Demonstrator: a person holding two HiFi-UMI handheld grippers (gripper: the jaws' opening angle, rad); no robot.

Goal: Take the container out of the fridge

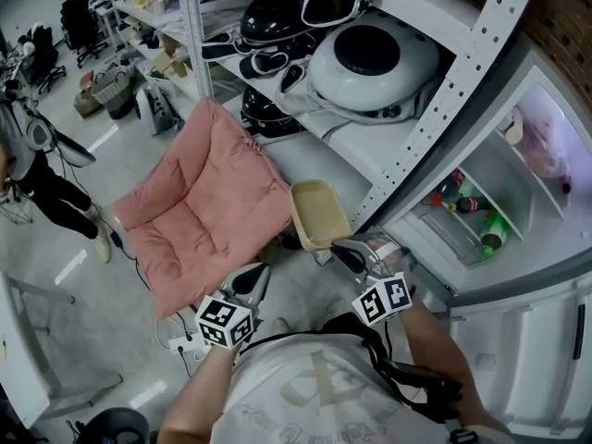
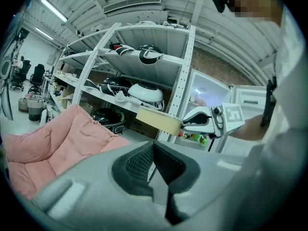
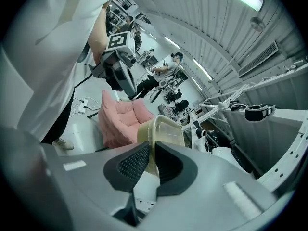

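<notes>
Head view: the right claw [image 1: 354, 251] is clamped on the near rim of a shallow beige container [image 1: 319, 213]. The container hangs in the air above the floor, outside the open fridge [image 1: 518, 340] and to its left. Its long axis runs straight ahead from that claw, away from the person. The left claw [image 1: 252, 283] hovers just beside it, lower and to the left.

Left gripper view: this claw's jaws are pressed together with nothing between them. The container sits ahead and to the right, apart from them.

Right gripper view: the ribbed pads pinch the container's wall, and the tub extends forward above a pink cushion [image 3: 118, 121]. The right hand alone appears to carry it.
</notes>
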